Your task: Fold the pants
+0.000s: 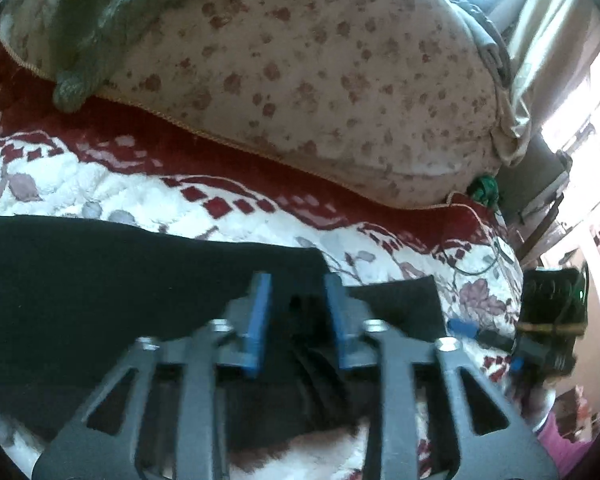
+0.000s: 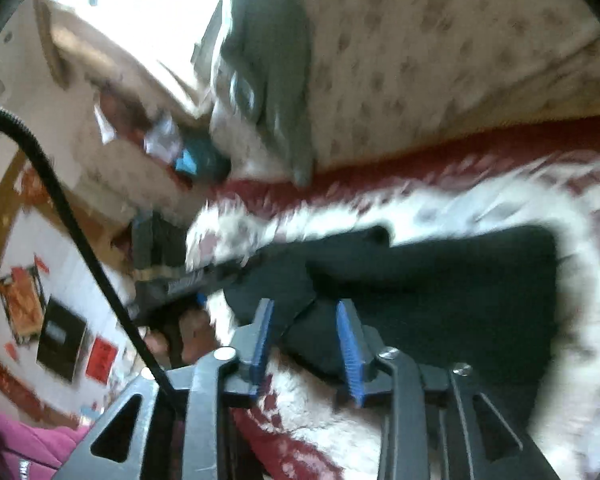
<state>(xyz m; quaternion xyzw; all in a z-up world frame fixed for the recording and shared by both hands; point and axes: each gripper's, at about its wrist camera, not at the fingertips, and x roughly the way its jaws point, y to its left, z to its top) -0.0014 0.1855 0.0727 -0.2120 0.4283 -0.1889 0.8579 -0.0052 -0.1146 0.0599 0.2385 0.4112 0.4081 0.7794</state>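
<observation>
Black pants (image 1: 100,300) lie folded flat on a white and red quilt (image 1: 100,184). My left gripper (image 1: 297,284) hovers low over their right end. Its blue pads stand apart, with bunched black cloth under the gap and nothing pinched, so it is open. In the right wrist view the pants (image 2: 440,280) stretch to the right. My right gripper (image 2: 304,306) is over their near-left corner, where a folded edge runs between the parted jaws. It is open too. Each view shows the other gripper: the right one (image 1: 552,320) and the left one (image 2: 172,280).
A big floral pillow (image 1: 320,80) rises behind the pants, with a grey-green garment (image 1: 100,20) draped over it. A black cable (image 2: 80,220) crosses the left of the right wrist view. A pink sleeve (image 2: 20,440) shows at the bottom left. The bed's edge is at the right (image 1: 500,240).
</observation>
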